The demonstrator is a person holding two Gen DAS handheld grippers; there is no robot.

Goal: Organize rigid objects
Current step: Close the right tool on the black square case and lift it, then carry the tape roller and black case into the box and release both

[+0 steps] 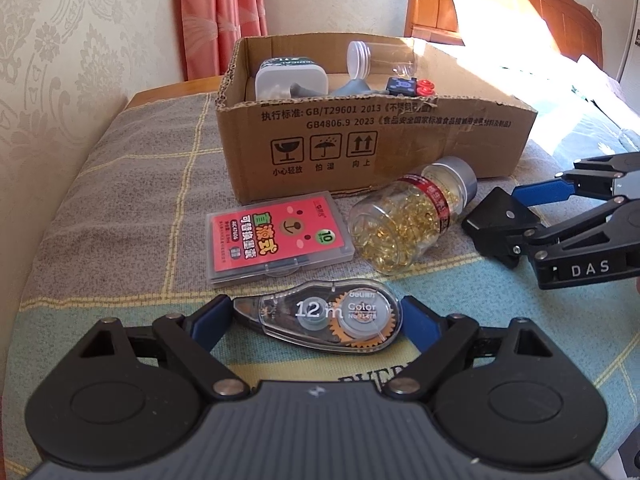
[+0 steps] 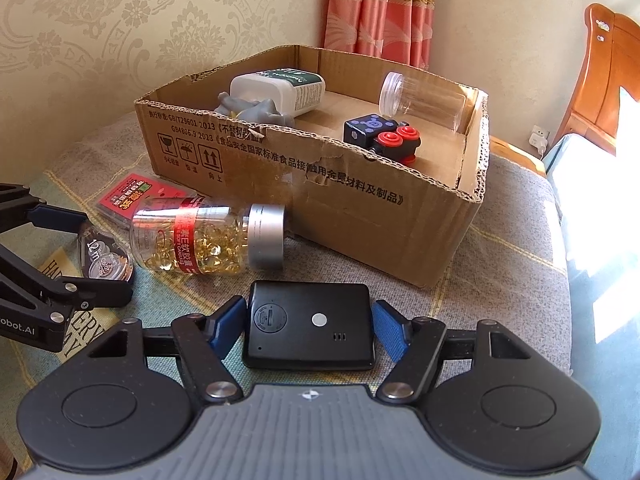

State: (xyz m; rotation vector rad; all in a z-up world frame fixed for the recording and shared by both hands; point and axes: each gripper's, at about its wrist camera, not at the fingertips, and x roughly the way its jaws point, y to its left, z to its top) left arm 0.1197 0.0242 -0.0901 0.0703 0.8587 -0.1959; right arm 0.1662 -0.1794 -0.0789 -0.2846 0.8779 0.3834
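Observation:
In the left wrist view my left gripper (image 1: 316, 316) holds a clear correction tape (image 1: 320, 314) that lies flat on the cloth. Both blue pads meet the tape's ends. In the right wrist view my right gripper (image 2: 308, 320) has its blue pads against the two sides of a flat black device (image 2: 310, 326), which rests on the cloth. A capsule bottle (image 1: 408, 216) with a silver cap lies on its side beside a red refill case (image 1: 278, 240). Behind them stands an open cardboard box (image 1: 376, 148).
The box (image 2: 360, 204) holds a white bottle (image 2: 280, 88), a grey figure (image 2: 256, 110), a clear jar (image 2: 424, 98) and a blue toy with red wheels (image 2: 384, 136). A wall and a curtain (image 2: 380, 8) are behind, and a wooden bed frame (image 1: 508, 8) to the right.

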